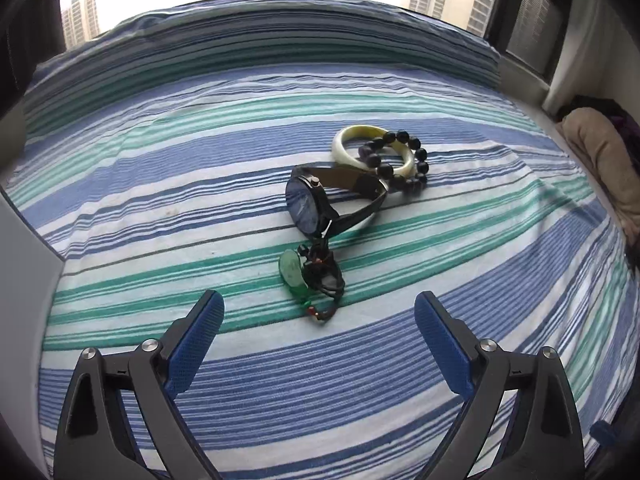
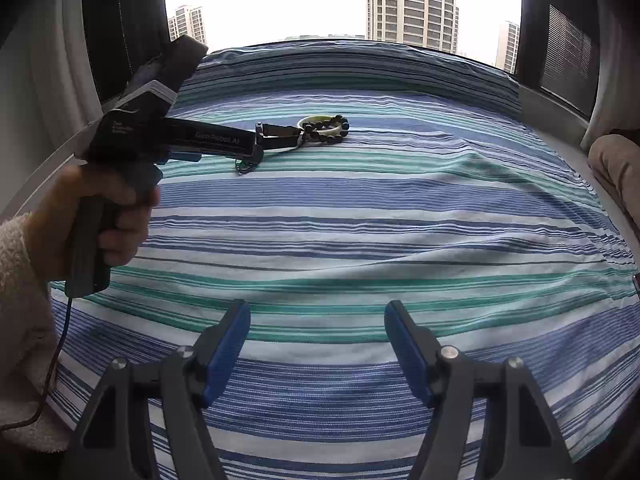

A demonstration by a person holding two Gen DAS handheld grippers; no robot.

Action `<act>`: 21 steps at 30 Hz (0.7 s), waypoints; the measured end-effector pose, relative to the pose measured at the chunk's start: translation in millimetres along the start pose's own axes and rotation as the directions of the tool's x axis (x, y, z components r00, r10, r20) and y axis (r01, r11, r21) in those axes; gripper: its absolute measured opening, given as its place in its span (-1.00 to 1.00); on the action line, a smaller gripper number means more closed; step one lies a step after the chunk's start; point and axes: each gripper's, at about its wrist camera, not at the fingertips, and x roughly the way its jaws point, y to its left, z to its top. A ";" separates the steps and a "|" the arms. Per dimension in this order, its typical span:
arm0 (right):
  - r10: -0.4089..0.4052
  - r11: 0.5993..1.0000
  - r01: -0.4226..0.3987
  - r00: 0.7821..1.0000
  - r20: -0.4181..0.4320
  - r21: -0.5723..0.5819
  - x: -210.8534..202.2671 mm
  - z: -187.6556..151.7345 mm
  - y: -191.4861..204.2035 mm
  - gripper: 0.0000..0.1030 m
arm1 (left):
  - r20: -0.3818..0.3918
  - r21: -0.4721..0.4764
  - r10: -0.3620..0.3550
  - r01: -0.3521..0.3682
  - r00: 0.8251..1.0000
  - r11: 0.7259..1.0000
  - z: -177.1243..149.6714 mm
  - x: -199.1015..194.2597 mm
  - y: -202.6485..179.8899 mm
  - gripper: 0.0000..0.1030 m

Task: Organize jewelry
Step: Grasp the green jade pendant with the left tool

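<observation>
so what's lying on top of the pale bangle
A dark bead bracelet lies draped across the pale bangle, covering its right side. The watch strap hides the bangle's near edge.

Only one readable marking: pale lettering "GenRobot.AI", slightly blurred, along the dark side of the left tongs [image 2: 260,142] body, seen from the right wrist view. Small white marks on the housing behind that lettering too blurred to read. No legible numerals on the watch [image 1: 308,204] dial. Nothing readable on the striped bed sheet [image 1: 200,168] or the distant buildings.
</observation>
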 end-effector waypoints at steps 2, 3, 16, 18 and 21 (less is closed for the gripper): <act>-0.002 1.000 0.002 1.000 0.003 0.016 -4.5 -2.3 -6.0 0.38 | -0.016 -0.013 0.017 -0.018 1.000 1.000 4.1 15.2 2.5 0.85; -0.002 1.000 0.002 1.000 0.004 0.024 -6.6 -3.1 -9.6 0.38 | -0.025 -0.014 0.029 -0.029 0.999 0.999 5.1 21.0 3.1 0.82; 0.001 0.998 -0.002 1.000 0.011 0.063 -7.4 -6.9 -21.8 0.38 | 0.045 0.030 0.082 -0.084 0.996 0.996 -8.1 8.3 2.6 -0.74; 0.004 0.999 -0.005 1.000 0.013 0.054 -8.1 -6.7 -18.5 0.38 | 0.038 0.026 0.082 -0.083 0.996 0.996 -14.2 3.0 7.8 -0.75; 0.016 0.999 -0.017 1.000 0.011 0.046 -9.4 -6.7 -14.7 0.38 | 0.026 0.020 0.081 -0.081 0.996 0.997 -27.7 -11.2 16.5 -0.75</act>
